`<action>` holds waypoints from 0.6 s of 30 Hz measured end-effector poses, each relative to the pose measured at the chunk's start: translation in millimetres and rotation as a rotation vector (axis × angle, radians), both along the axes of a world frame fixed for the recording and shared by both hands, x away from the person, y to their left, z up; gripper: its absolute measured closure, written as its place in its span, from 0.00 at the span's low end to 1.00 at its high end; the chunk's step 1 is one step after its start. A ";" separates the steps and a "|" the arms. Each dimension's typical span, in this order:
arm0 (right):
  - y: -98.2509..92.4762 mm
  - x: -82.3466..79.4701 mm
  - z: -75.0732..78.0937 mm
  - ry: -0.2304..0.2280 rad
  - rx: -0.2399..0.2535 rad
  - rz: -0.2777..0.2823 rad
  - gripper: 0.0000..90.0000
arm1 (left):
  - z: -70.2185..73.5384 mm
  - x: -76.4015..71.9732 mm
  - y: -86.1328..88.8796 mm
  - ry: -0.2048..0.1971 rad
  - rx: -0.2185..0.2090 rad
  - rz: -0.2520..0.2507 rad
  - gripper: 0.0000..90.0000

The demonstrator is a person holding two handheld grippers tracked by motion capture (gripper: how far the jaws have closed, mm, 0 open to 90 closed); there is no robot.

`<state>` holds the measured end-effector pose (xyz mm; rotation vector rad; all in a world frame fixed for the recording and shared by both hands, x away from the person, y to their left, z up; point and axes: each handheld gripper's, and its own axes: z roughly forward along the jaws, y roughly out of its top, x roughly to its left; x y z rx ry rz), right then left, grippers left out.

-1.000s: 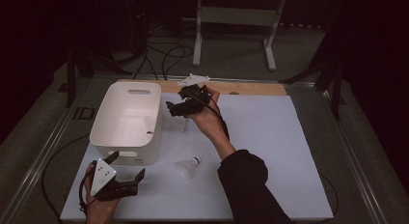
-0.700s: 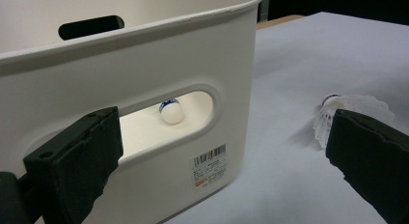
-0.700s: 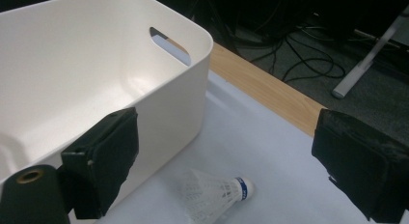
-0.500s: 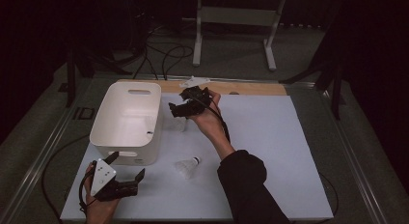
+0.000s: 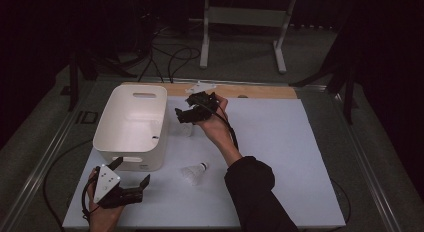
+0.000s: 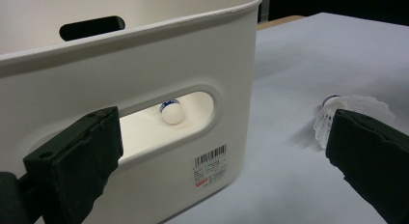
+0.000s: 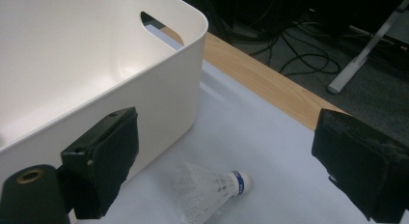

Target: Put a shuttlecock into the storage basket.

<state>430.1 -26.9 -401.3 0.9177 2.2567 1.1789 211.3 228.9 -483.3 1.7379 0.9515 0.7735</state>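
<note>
A shuttlecock (image 7: 212, 192) lies on its side on the white table sheet (image 5: 280, 142), just beside the long wall of the white bin (image 5: 132, 127), cork pointing away from the bin. It sits below and between the wide-open, empty jaws of the right gripper (image 5: 192, 112), which hovers above it near the bin's rim. The likely trouble is the feather skirt: a careless close could crush it or flick the light thing away, and the jaw nearest the bin might catch the wall on the way down. A second shuttlecock (image 5: 195, 173) lies well apart, nearer the left gripper (image 5: 131, 188), which is also wide open and empty.
</note>
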 end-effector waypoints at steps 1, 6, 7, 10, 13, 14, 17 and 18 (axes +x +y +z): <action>0.0 -0.2 -0.8 0.003 -0.002 -0.005 0.10 | 0.1 -0.1 0.1 0.001 0.004 -0.001 0.00; 0.2 0.6 -7.3 0.012 -0.010 -0.006 0.11 | 0.2 -0.6 0.3 0.000 0.005 -0.001 0.00; -0.1 0.9 -8.6 0.011 -0.017 -0.008 0.11 | 0.4 -0.6 0.5 -0.002 0.005 -0.001 0.00; -0.4 2.1 -12.4 0.013 -0.026 -0.013 0.11 | 0.4 -0.4 0.8 -0.002 0.008 -0.001 0.00; -0.6 3.2 -15.5 0.025 -0.027 -0.016 0.11 | 0.3 -0.4 0.7 -0.002 0.005 -0.001 0.00; -0.2 3.3 -16.5 0.027 -0.026 -0.019 0.11 | 0.2 -0.4 0.7 0.000 0.005 0.000 0.00; -0.2 4.4 -19.3 0.028 -0.039 -0.011 0.11 | 0.1 -0.3 0.5 0.001 0.004 0.000 0.00; 0.0 4.5 -20.4 0.028 -0.041 -0.011 0.11 | 0.1 -0.4 0.6 0.001 0.005 0.000 0.00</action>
